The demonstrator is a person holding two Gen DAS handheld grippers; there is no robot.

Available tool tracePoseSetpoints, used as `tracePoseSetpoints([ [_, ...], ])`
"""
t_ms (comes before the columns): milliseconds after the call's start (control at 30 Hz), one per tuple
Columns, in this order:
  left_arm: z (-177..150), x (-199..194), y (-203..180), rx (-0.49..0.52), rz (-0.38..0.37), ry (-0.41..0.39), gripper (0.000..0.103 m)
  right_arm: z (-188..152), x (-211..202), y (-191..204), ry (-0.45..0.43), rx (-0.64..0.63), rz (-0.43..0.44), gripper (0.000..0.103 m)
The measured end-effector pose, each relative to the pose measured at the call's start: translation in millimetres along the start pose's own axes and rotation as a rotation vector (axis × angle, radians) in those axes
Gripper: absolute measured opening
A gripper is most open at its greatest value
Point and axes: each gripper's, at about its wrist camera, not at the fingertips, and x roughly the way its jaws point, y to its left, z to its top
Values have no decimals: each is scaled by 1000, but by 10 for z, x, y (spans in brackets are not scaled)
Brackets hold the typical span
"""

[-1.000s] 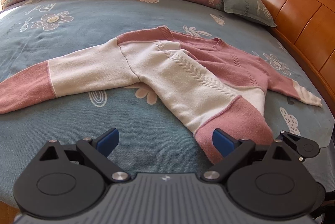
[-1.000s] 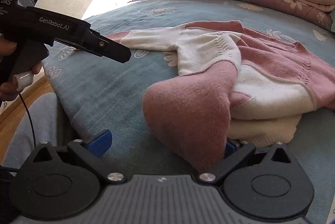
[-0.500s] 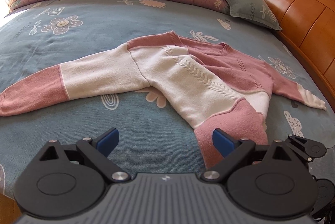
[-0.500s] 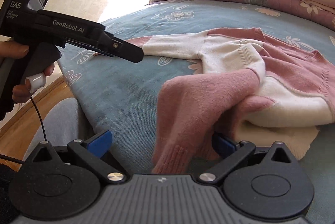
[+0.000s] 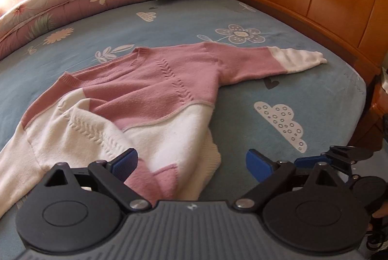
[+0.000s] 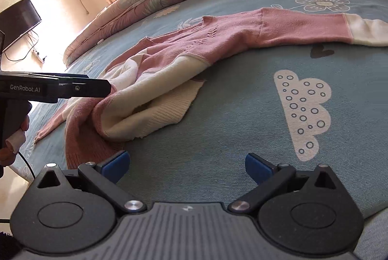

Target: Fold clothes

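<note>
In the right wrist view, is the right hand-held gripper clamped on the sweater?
No: the right hand-held gripper stands open over bare bedsheet, with the sweater lying apart to its left.
</note>
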Motion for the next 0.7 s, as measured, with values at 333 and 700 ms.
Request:
tracePoseSetpoints([
  [333,-143,563,-158,-73,-128,191,96,-35,21,-227,9,26,-32,103],
  [700,-18,437,521,-116,-3,123,96,101,84,-205,13,103,166,103],
])
